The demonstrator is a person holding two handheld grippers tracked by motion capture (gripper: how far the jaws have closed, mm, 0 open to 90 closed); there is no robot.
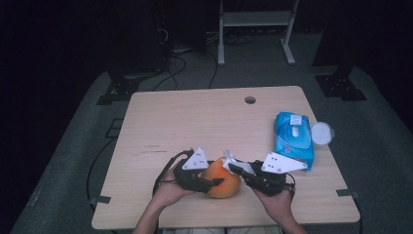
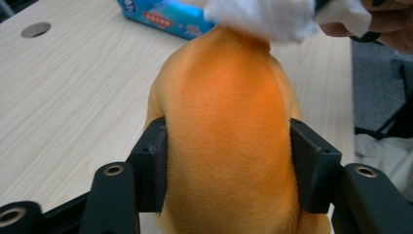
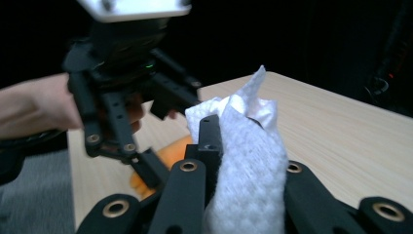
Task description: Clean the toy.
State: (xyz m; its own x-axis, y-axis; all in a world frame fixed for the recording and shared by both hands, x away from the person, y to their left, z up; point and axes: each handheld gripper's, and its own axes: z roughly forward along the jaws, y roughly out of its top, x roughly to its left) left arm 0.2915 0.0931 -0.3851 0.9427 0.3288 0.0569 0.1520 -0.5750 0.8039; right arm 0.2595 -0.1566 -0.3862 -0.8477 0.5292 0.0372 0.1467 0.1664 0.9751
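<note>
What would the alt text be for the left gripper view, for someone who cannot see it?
Two black fingers of the left gripper clamp an orange plush toy from both sides over a light wooden table. A crumpled white wipe touches the toy's top, and a blue wipes pack lies behind on the table.

Orange plush toy [image 2: 229, 141] with a deeper orange patch, white embossed tissue [image 3: 251, 161], black grippers — grey three-cornered plates on top, pale wood-grain table [image 1: 195, 117], blue wipes pack [image 1: 293, 139] with white label, grey floor — dark surroundings.
</note>
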